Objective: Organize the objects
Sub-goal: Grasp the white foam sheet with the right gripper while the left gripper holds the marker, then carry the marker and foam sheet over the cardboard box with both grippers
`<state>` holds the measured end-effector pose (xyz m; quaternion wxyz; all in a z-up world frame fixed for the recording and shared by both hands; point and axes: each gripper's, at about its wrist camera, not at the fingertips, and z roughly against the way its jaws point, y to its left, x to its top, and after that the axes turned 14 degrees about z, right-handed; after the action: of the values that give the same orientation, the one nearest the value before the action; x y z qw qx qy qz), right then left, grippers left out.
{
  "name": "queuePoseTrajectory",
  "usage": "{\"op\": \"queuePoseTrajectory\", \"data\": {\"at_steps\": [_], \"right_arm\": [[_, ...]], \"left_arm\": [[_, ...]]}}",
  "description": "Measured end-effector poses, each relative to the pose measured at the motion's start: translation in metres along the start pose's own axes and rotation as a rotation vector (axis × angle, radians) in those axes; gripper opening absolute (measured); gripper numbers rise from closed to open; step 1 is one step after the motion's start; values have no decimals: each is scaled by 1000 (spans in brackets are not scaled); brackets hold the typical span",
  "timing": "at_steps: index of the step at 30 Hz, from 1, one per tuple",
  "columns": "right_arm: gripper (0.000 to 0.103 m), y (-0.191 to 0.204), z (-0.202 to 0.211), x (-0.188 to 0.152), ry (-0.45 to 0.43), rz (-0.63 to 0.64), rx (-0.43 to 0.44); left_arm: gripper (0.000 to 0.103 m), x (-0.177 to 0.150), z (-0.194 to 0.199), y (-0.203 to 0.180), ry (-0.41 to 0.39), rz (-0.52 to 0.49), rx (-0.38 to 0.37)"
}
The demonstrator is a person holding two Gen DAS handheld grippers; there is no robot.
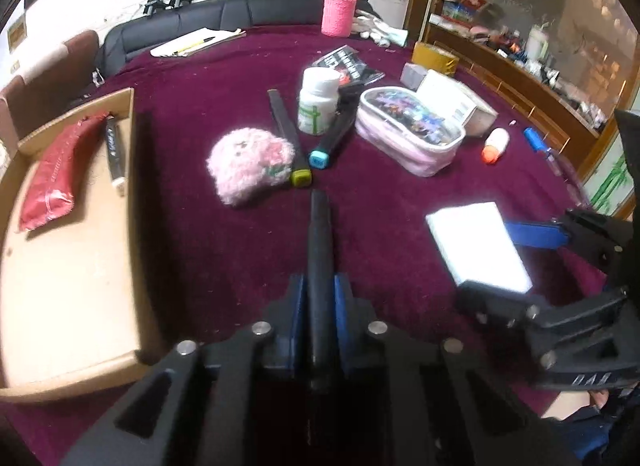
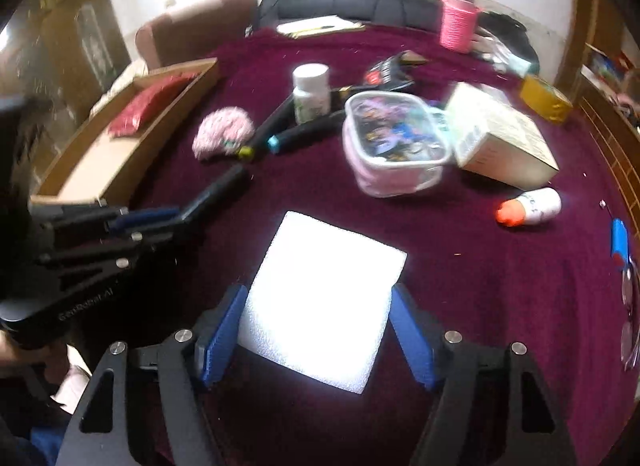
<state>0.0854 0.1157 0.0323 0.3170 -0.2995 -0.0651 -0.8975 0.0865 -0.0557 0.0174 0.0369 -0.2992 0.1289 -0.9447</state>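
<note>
A big tabletop (image 1: 400, 250) with a dark red cloth carries everything. Along its left edge sits a long cardboard tray (image 1: 72, 298), and a red pouch (image 1: 52, 181) and one marker already lie in it, so it is likely the place where things get put away.

Near the middle of the tabletop lie a pink see-through pencil bag (image 2: 394, 141), a white box (image 2: 496, 141), a fluffy pink toy (image 1: 250, 163), a white pill bottle (image 1: 318, 105) and two markers with a yellow-green cap and a blue cap.

Close to the near edge lies a flat white foam block (image 2: 320, 302). The right gripper (image 2: 316, 336) has its jaws spread on both sides of the block. The left blue pad looks to be just against it and the right pad is a little apart, so the block does not look squeezed yet.

The left gripper (image 1: 320, 298) has its jaws clenched on a black marker (image 1: 320, 242), which sticks straight out ahead. It is likely headed for the tray.

Only the left view shows the marker lying in the tray. Only the right view shows how the jaws stand around the foam block.
</note>
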Motion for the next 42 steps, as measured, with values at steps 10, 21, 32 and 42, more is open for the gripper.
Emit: {"op": "queuePoseTrajectory", "data": {"at_steps": [10, 21, 32, 42], "right_arm": [[77, -1, 19, 19, -68, -31, 56], [77, 31, 20, 63, -100, 39, 116], [77, 69, 0, 118, -83, 107, 207], [77, 106, -22, 187, -69, 148, 258]], "left_arm": [[14, 14, 25, 12, -29, 86, -106], [14, 28, 70, 52, -111, 184, -142], [14, 43, 102, 116, -186, 272, -58], [14, 72, 108, 187, -179, 362, 24]]}}
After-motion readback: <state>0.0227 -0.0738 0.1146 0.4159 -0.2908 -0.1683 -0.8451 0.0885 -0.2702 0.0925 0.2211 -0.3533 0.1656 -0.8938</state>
